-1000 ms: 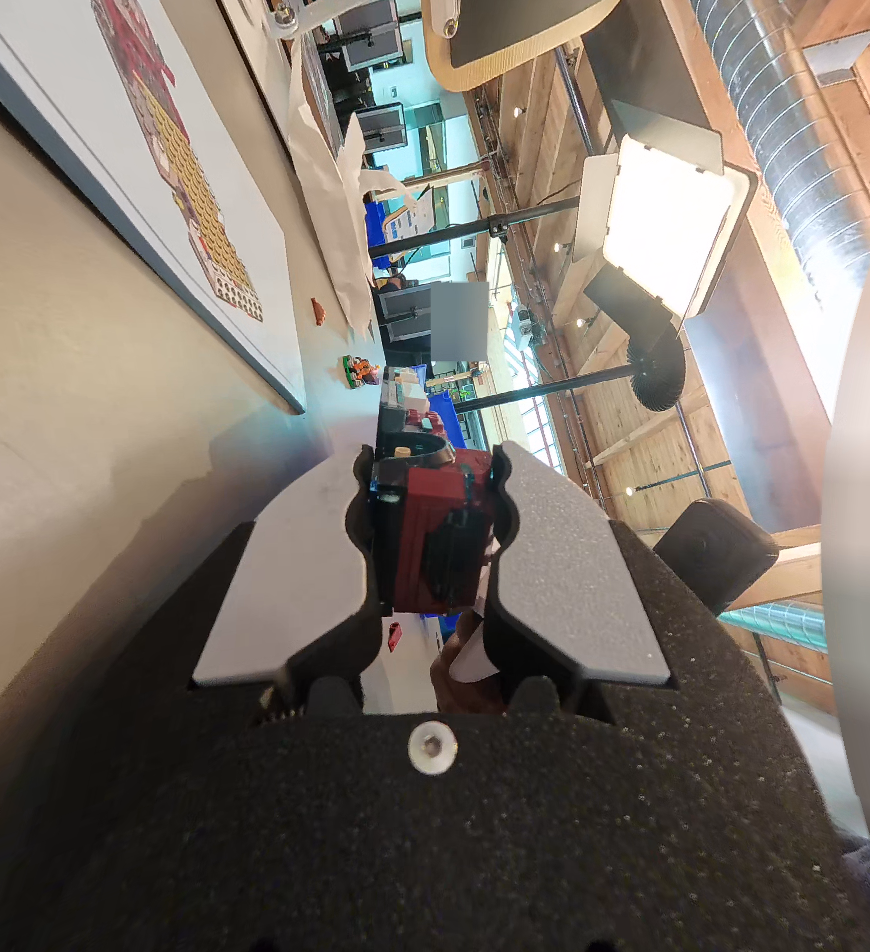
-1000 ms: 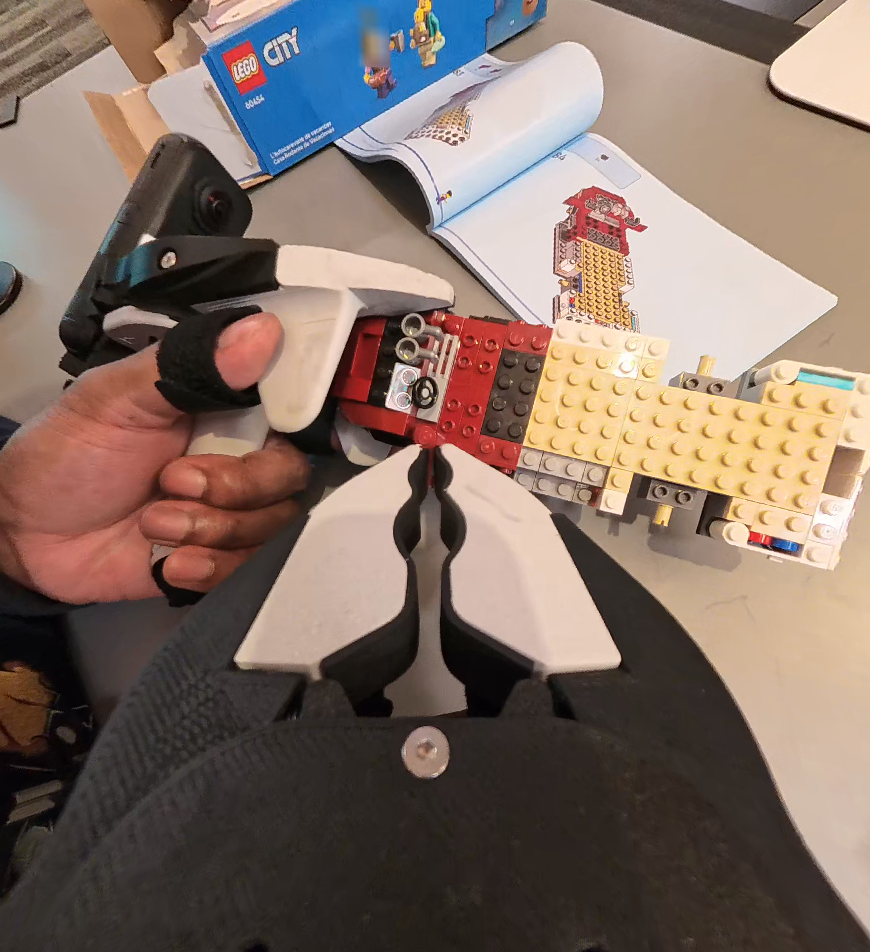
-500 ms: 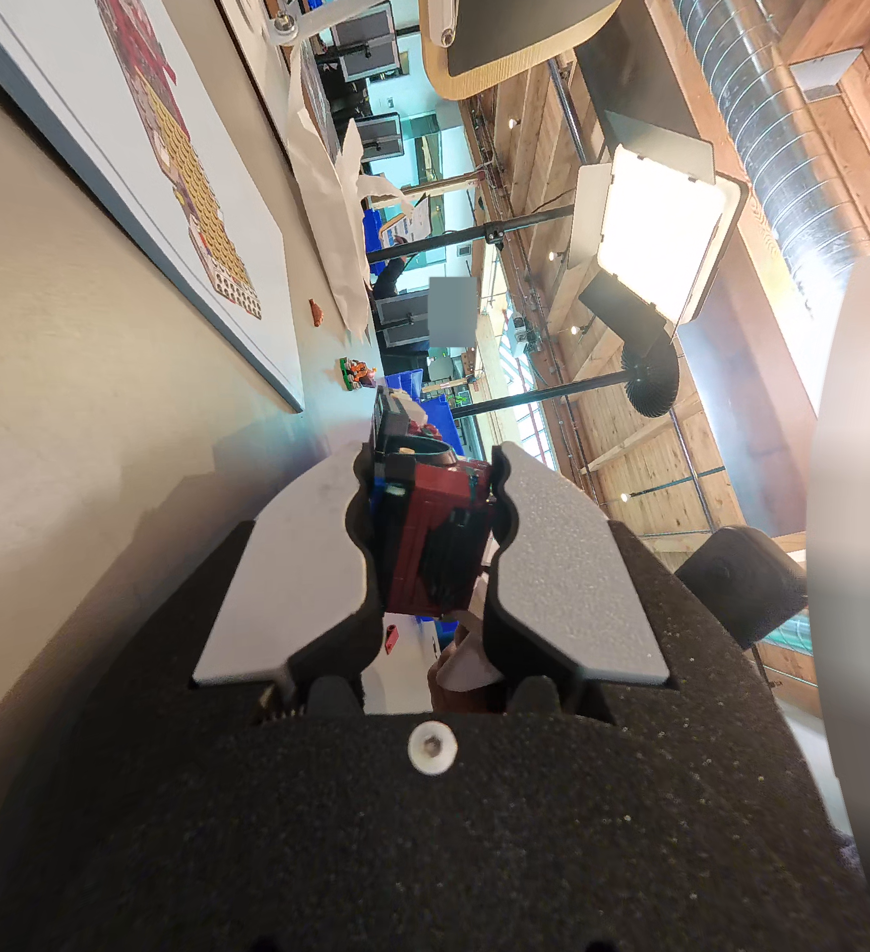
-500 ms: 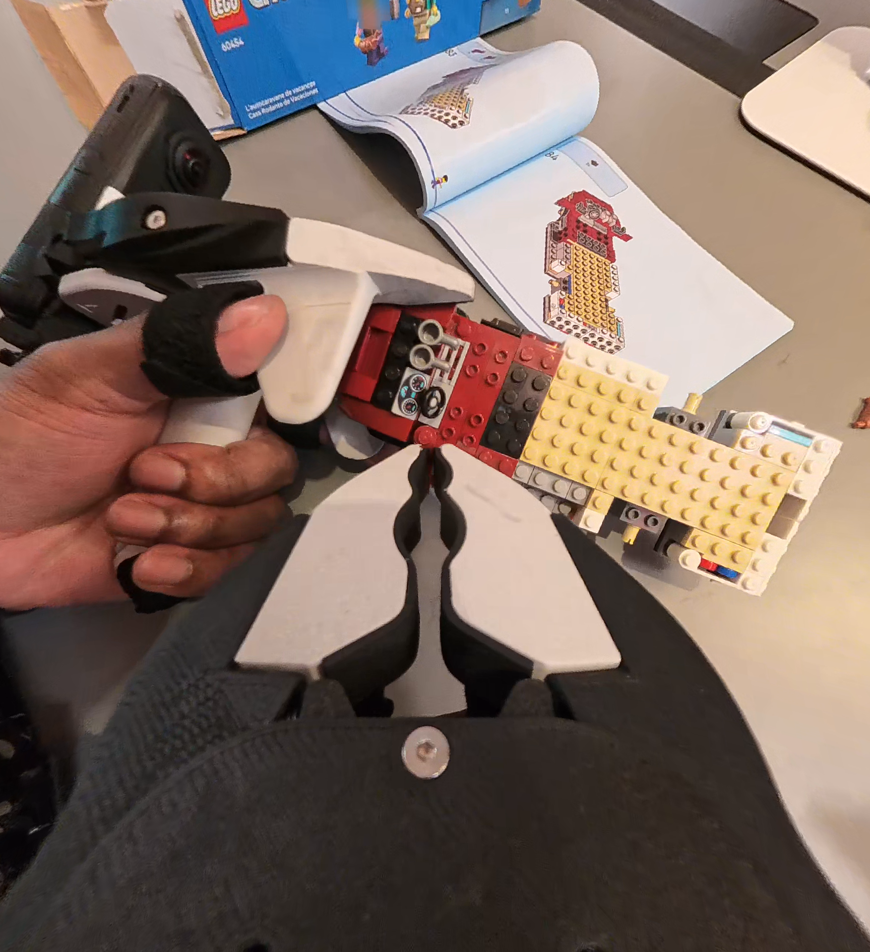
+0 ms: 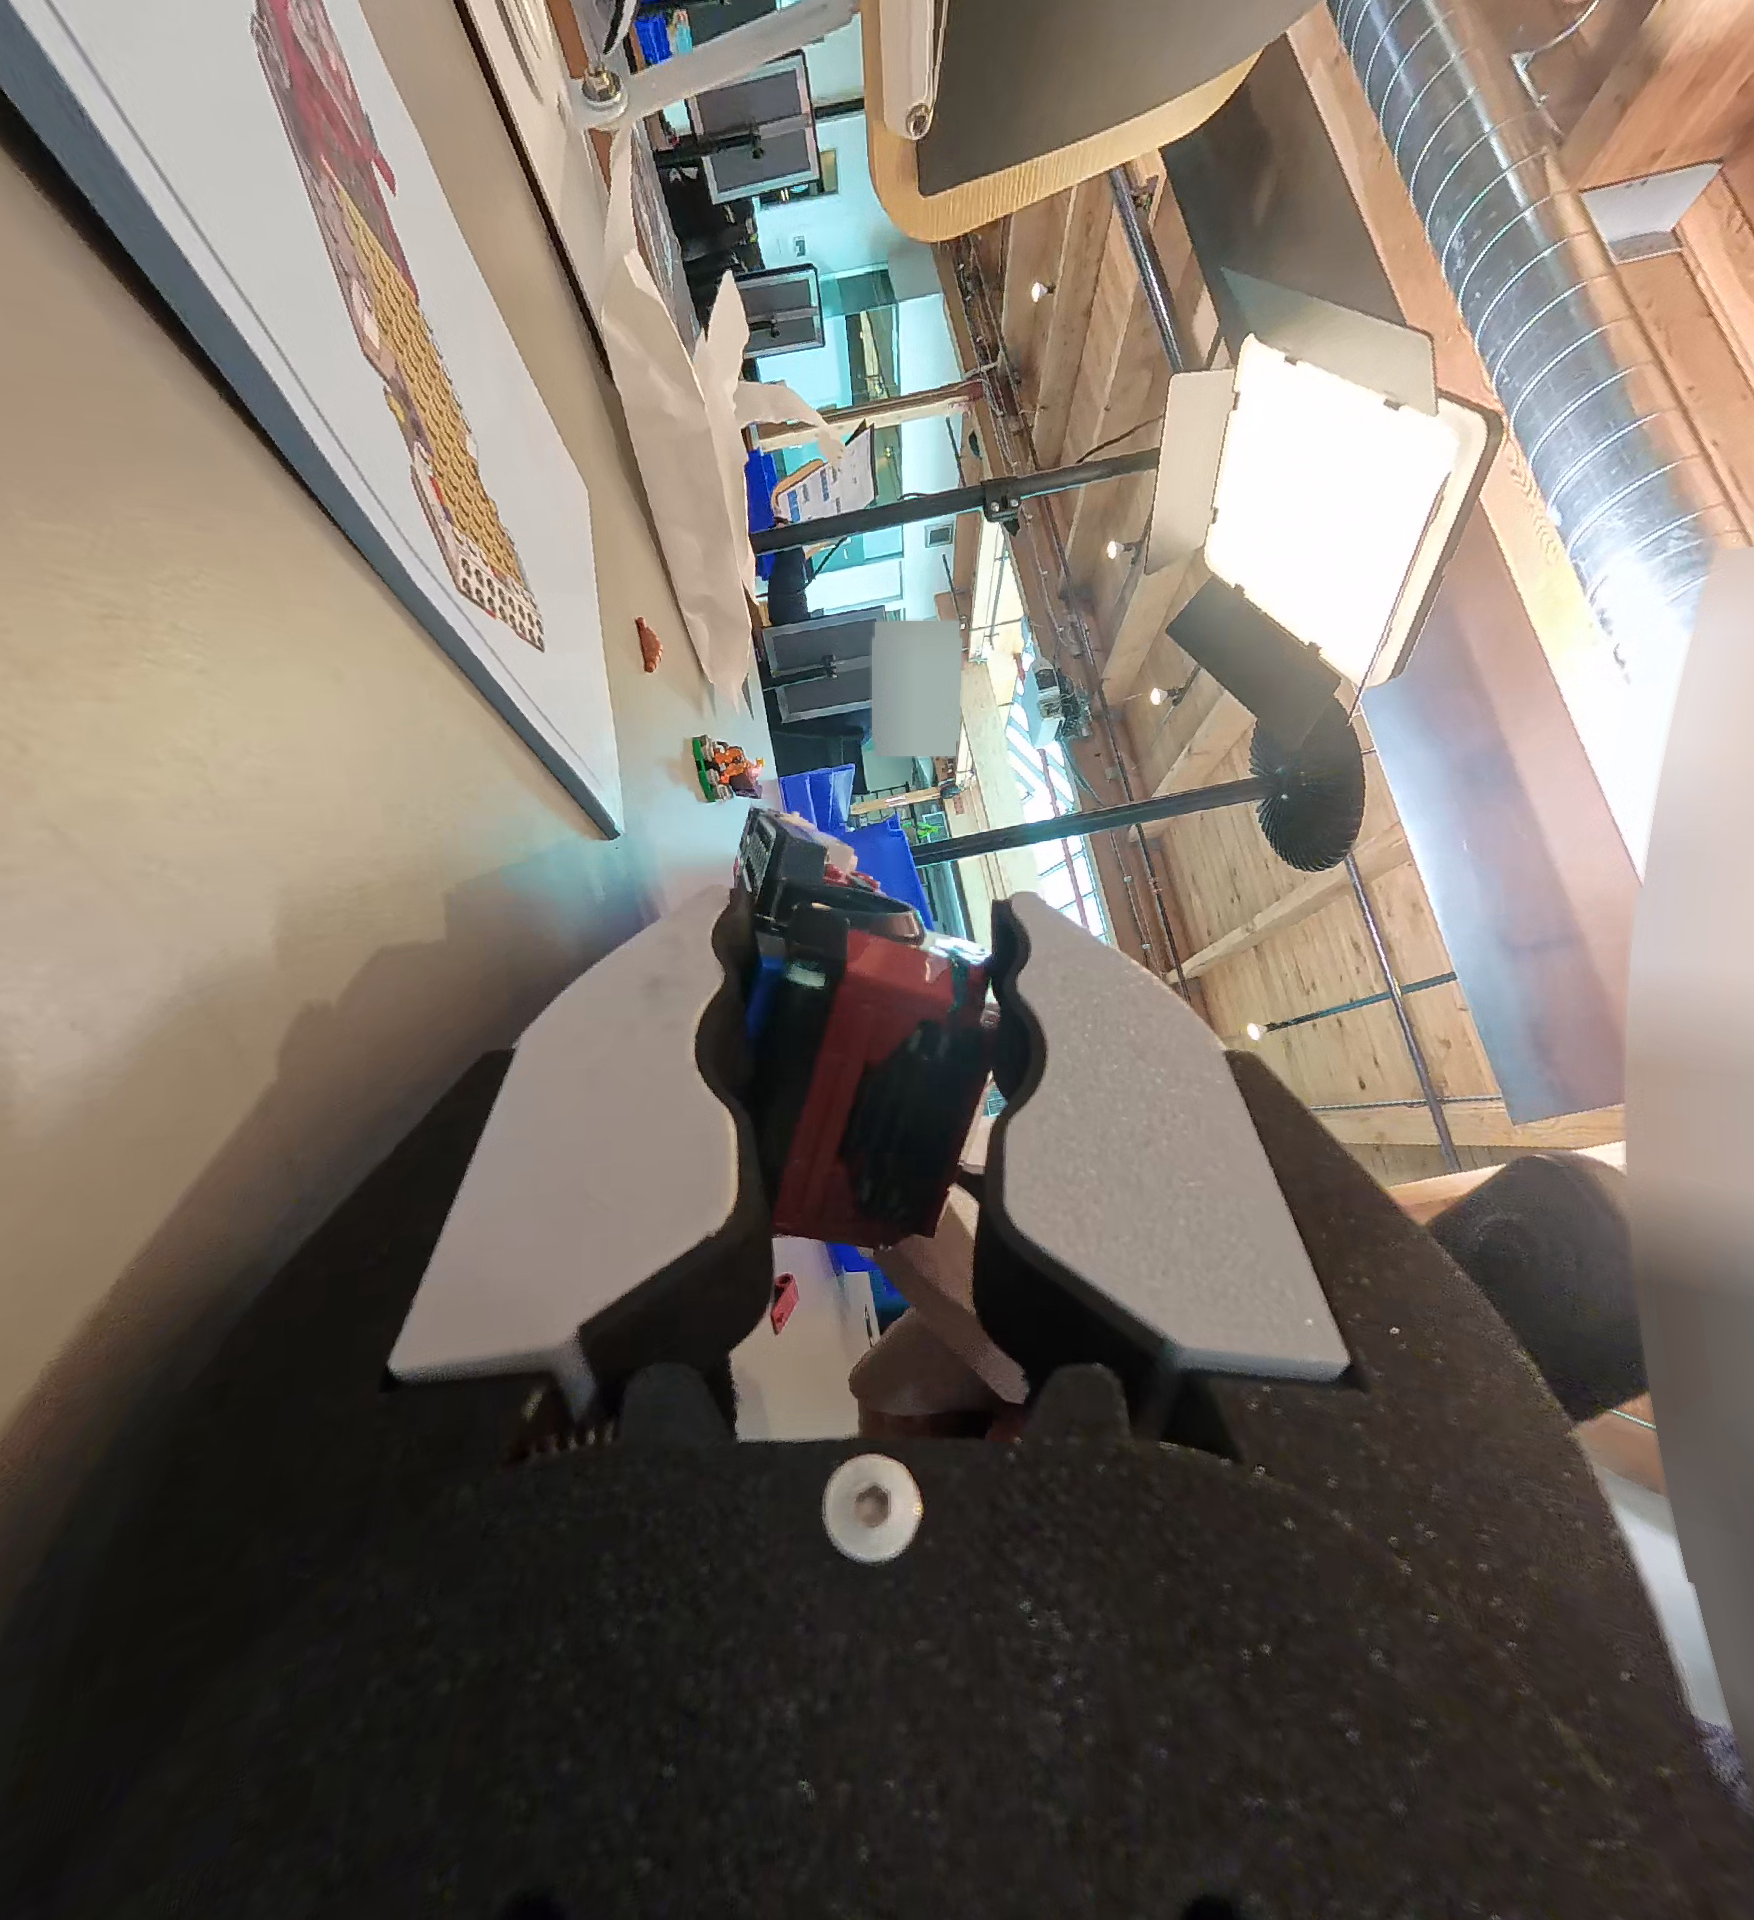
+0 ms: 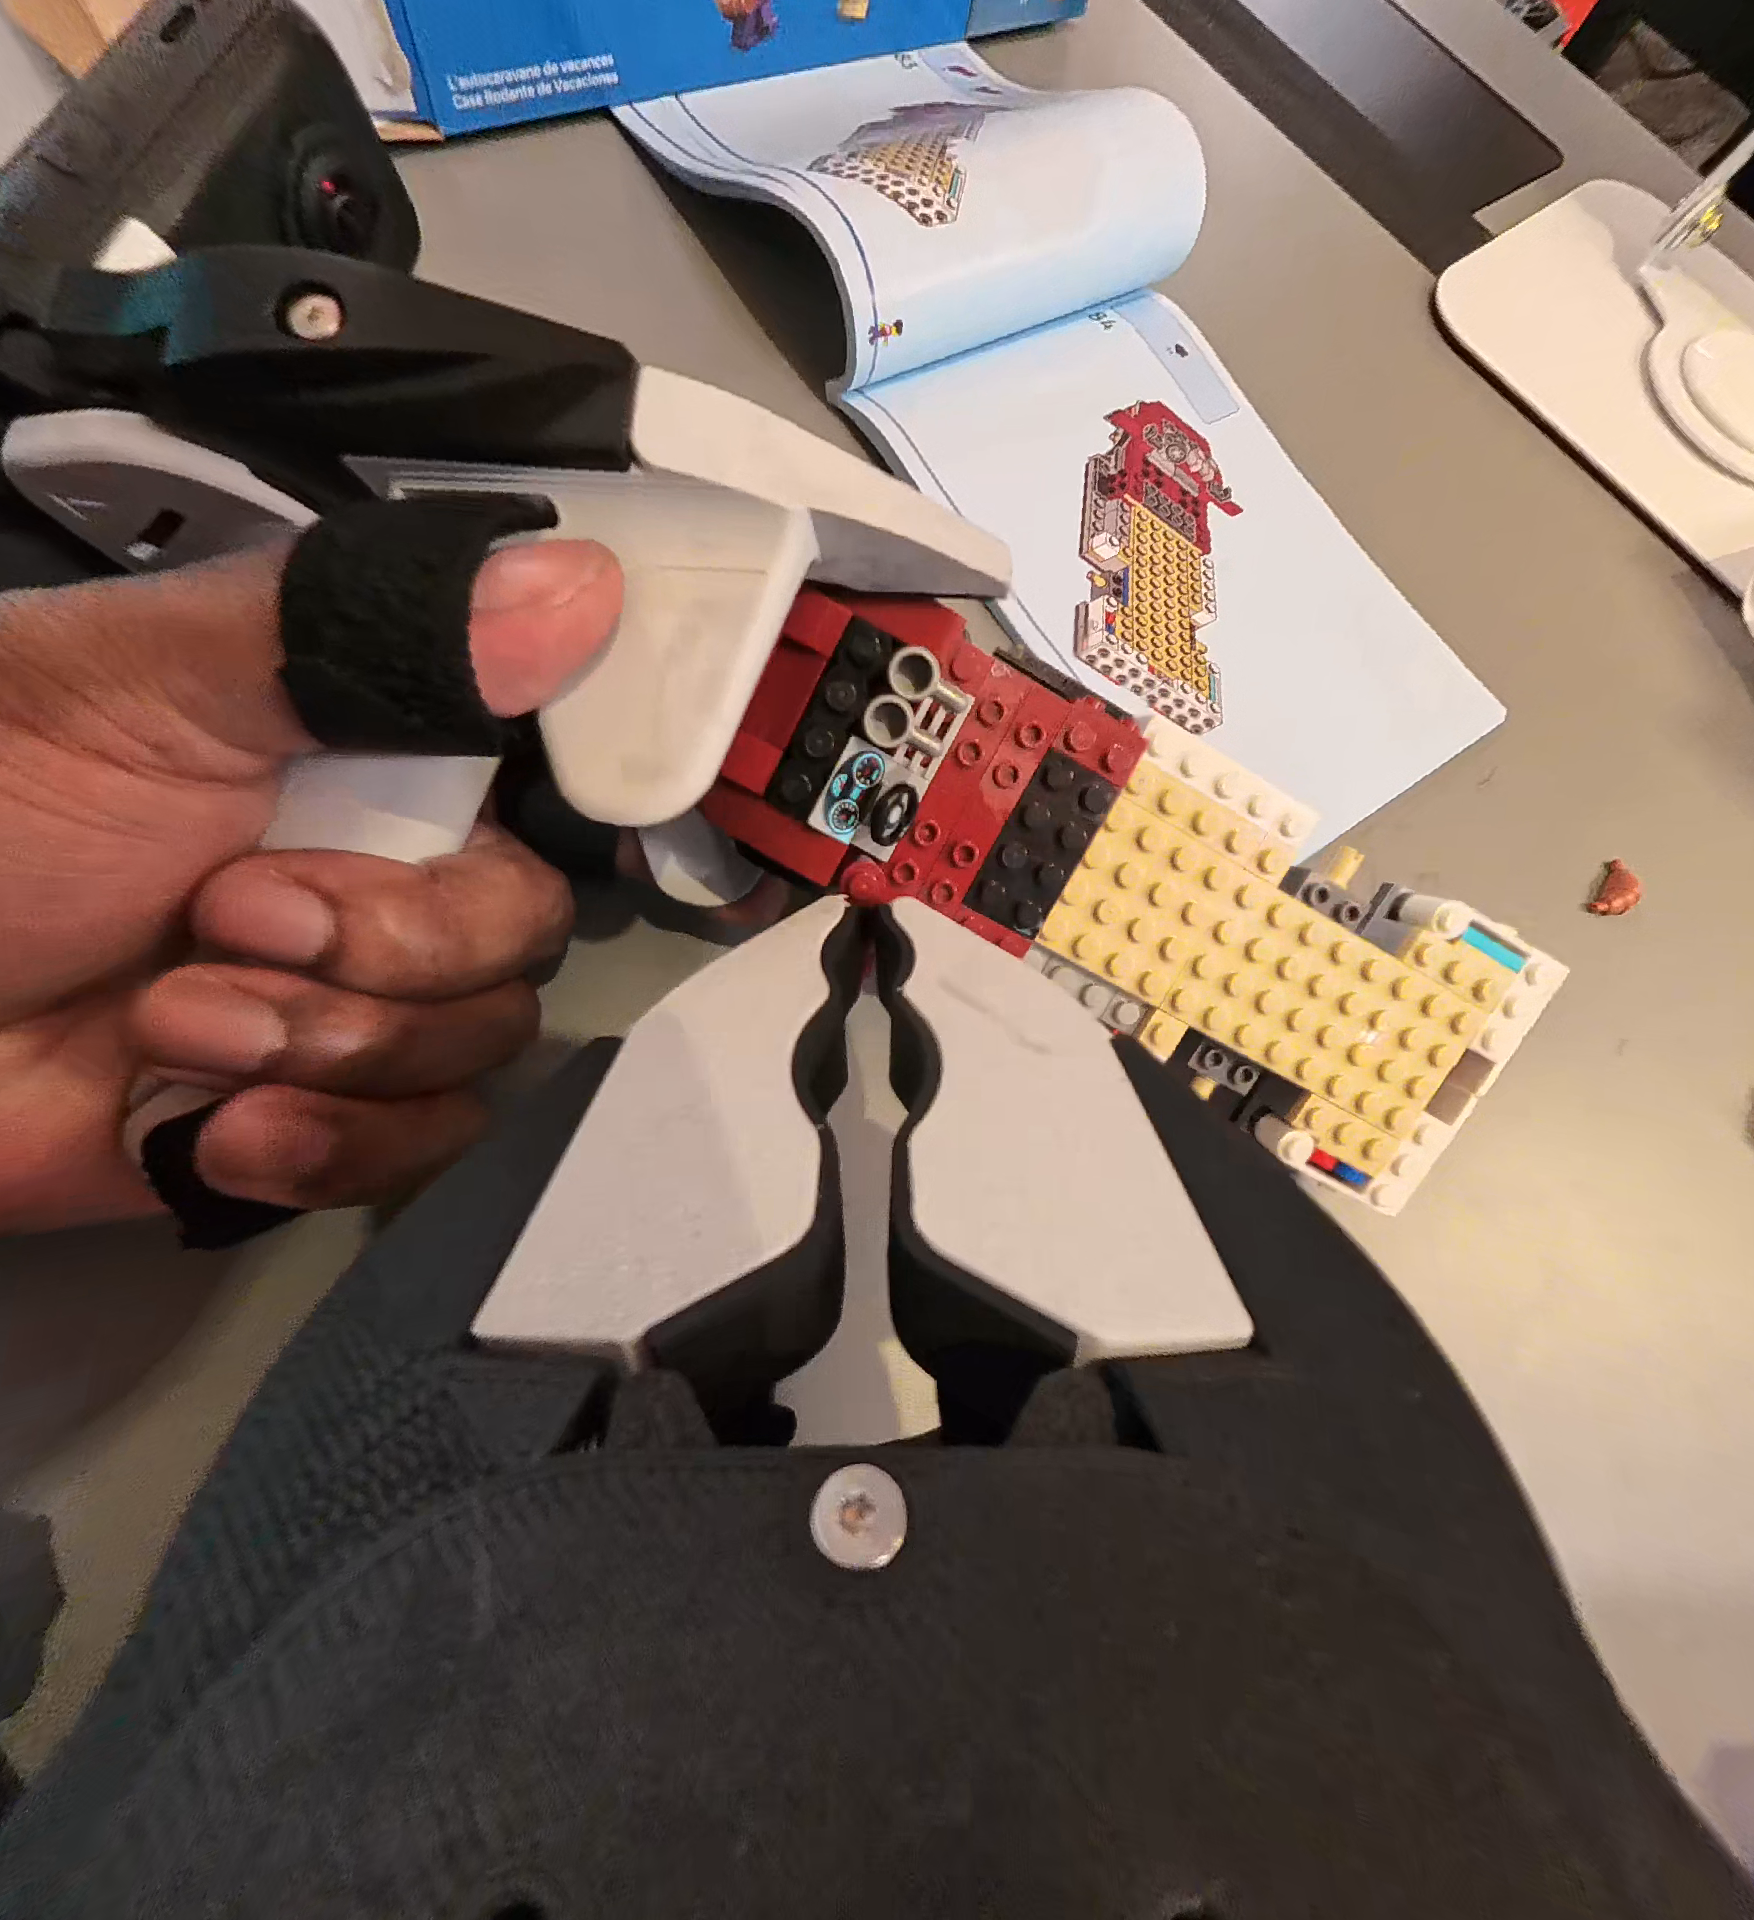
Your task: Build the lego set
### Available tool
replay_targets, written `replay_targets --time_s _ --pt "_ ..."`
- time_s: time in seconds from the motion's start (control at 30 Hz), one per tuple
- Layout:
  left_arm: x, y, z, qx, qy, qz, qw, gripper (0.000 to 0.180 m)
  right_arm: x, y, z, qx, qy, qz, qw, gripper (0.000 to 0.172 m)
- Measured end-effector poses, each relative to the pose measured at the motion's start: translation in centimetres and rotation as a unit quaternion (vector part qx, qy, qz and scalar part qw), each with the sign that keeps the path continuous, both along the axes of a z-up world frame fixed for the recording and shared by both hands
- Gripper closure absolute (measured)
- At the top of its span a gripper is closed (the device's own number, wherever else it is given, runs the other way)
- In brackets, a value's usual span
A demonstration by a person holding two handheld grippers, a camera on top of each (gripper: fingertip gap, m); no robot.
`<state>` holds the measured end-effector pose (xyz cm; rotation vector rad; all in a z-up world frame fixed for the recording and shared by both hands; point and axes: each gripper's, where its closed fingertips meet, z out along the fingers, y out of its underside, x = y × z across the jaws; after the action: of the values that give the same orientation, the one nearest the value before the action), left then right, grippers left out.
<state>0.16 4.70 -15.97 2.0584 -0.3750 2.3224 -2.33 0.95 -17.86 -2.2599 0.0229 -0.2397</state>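
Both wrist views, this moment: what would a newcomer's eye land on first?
First the long brick-built vehicle, dark red at the cab end and tan along its deck, gripped at the red end by the left gripper above the grey table. Next, the right gripper, fingers together with a small red piece at their tips against the model's near edge. Behind lies an open instruction booklet.

My hand-held grippers: black foam-textured bodies, pale grey wavy-edged fingers (image 6: 1049, 1122) with black pads, silver centre screw (image 6: 857, 1519). Black fabric loops on my left hand (image 6: 229, 883).
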Motion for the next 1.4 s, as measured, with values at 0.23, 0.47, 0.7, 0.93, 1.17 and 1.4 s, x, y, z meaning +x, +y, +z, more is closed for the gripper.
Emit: replay_targets --time_s 0.23,0.47,0.7,0.93,1.17,1.4 --pt "0.0 0.2 -0.1 0.004 0.003 0.011 1.000 0.136 0.0 0.2 -0.1 -0.006 -0.058 -0.001 0.998 0.169" --pt "0.0 0.5 0.0 0.000 -0.001 0.018 1.000 0.136 0.0 0.5 -0.2 0.008 -0.014 -0.017 1.000 0.170" --pt "0.0 0.5 0.3 0.000 -0.010 0.018 1.000 0.136 0.0 0.6 -0.2 -0.006 -0.027 -0.012 1.000 0.169" --pt "0.2 1.0 0.5 -0.086 -0.037 0.004 0.996 0.137 -0.5 0.9 0.8 0.035 0.003 0.007 0.999 0.157" --pt "0.3 1.7 1.0 -0.149 -0.061 0.003 0.987 0.137 -0.5 0.7 1.4 0.088 -0.007 0.013 0.996 0.147" --pt "0.3 1.9 1.2 -0.165 -0.071 0.004 0.984 0.137 -0.3 0.9 2.0 0.136 -0.037 -0.001 0.990 0.160"
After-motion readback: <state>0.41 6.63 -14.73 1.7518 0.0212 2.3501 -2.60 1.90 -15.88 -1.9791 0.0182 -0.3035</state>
